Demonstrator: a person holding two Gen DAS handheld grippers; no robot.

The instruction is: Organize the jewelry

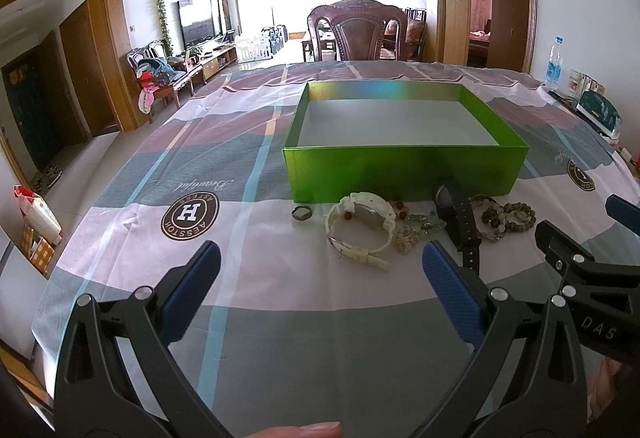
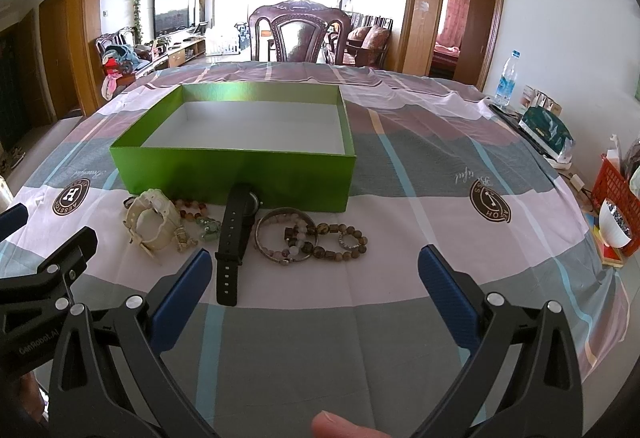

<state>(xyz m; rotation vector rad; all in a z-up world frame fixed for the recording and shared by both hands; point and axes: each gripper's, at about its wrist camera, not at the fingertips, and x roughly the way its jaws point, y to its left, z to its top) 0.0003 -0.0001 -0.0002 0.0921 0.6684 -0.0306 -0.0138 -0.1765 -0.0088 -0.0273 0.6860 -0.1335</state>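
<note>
Two watches, white [image 1: 362, 224] and black [image 2: 234, 238], plus several bead bracelets [image 2: 316, 236] lie before one empty green box [image 2: 240, 174] on the cloth-covered desk [image 2: 400, 298]. Left tongs [image 1: 320, 270] and right tongs [image 2: 314, 274] gape, holding nothing.

A green box [image 1: 404, 170] with a white inside, a white watch [image 1: 362, 224], a black watch [image 2: 232, 238] and brown beads [image 2: 340, 238] are seen on a pink-and-grey checked cloth [image 2: 400, 270].

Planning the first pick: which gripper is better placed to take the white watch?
Probably the left gripper: the white watch lies just ahead between its open fingers, while it sits off to the left of the right gripper.
</note>
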